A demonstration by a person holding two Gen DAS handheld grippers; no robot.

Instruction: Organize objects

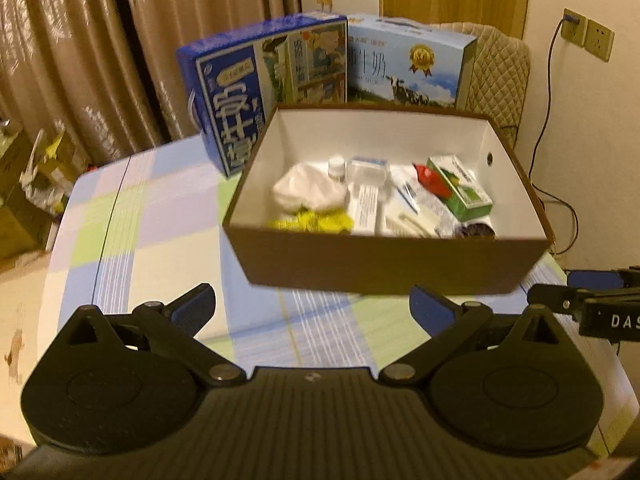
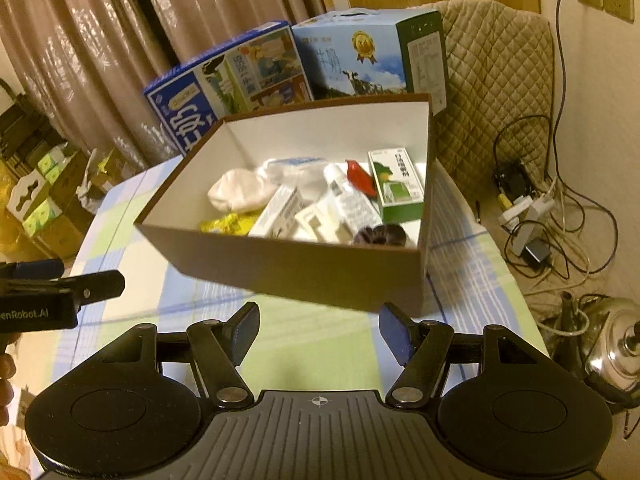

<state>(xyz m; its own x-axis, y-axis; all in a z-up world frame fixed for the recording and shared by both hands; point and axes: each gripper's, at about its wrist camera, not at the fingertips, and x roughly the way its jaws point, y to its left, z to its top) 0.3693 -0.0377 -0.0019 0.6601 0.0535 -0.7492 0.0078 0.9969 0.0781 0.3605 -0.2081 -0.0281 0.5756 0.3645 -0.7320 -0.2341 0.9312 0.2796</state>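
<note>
A brown cardboard box [image 1: 384, 264], white inside and open at the top, sits on a table under a checked cloth [image 1: 132, 216] of pale blue, green and lilac squares, already loaded with small household goods: a crumpled white cloth [image 1: 308, 190], a small white bottle [image 1: 337, 168], a green carton [image 1: 460, 188] against the right-hand wall, a red item [image 1: 430, 178] beside it, a yellow packet [image 1: 308, 220] near the front wall, several white cartons and a dark round thing [image 1: 476, 231] in the front right corner. No loose item shows on the cloth around the box, which suggests the gathering step is largely finished and the work is near its close, though the frames are blurred and the table's near edge is hidden behind the tools. Both grippers hang just short of the box's front wall, apart from it; the left gripper [image 1: 312, 308] has its jaws spread wide and empty, and the right gripper [image 2: 318, 332] likewise holds nothing, its jaws well apart. Any next move would likely call for finding a remaining stray item, or squaring the box itself. Behind it stand two blue milk cartons [image 1: 264, 88], then brown curtains [image 1: 80, 48], a quilted chair back [image 1: 500, 72] and wall sockets [image 1: 588, 34]; in the right wrist view cables [image 2: 532, 208] and a steel kettle [image 2: 612, 348] lie on the floor.
</note>
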